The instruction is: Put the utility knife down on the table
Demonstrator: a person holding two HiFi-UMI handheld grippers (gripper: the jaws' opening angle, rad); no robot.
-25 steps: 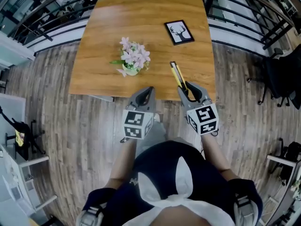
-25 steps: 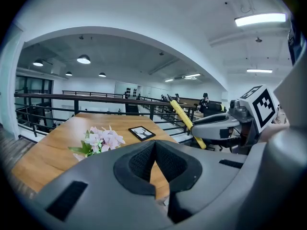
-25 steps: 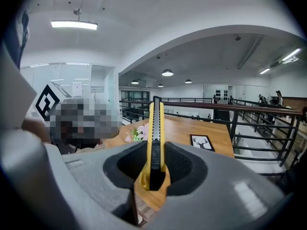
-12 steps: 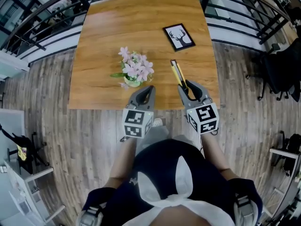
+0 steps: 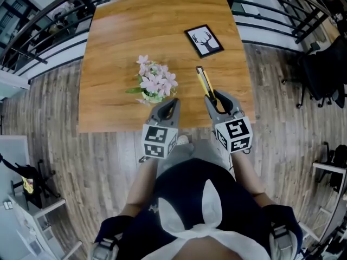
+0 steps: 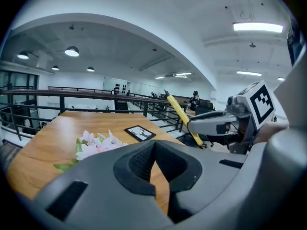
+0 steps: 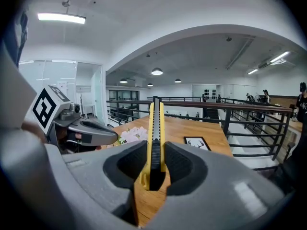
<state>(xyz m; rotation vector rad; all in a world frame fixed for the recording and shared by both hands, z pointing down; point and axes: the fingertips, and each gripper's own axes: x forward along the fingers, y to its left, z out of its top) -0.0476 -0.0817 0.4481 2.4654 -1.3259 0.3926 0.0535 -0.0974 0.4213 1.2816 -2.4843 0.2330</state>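
Note:
The utility knife (image 5: 204, 81) is yellow with a black slider. My right gripper (image 5: 214, 97) is shut on its rear end, and the knife sticks out forward over the wooden table (image 5: 135, 31) near its right edge. In the right gripper view the knife (image 7: 155, 123) stands upright between the pads of the right gripper (image 7: 156, 145). My left gripper (image 5: 172, 103) is shut and empty, just over the table's near edge beside the flowers. The left gripper view shows its own jaws (image 6: 154, 145) closed, with the knife (image 6: 181, 116) off to the right.
A small pot of pink flowers (image 5: 154, 82) stands in front of the left gripper. A framed deer picture (image 5: 204, 40) lies further back on the right. Dark railings (image 5: 282, 15) run round the table, and a black chair (image 5: 325, 80) stands on the plank floor to the right.
Both grippers have moved forward over the table's near edge, so the table, flowers and picture sit closer. The knife stays held in the right gripper.

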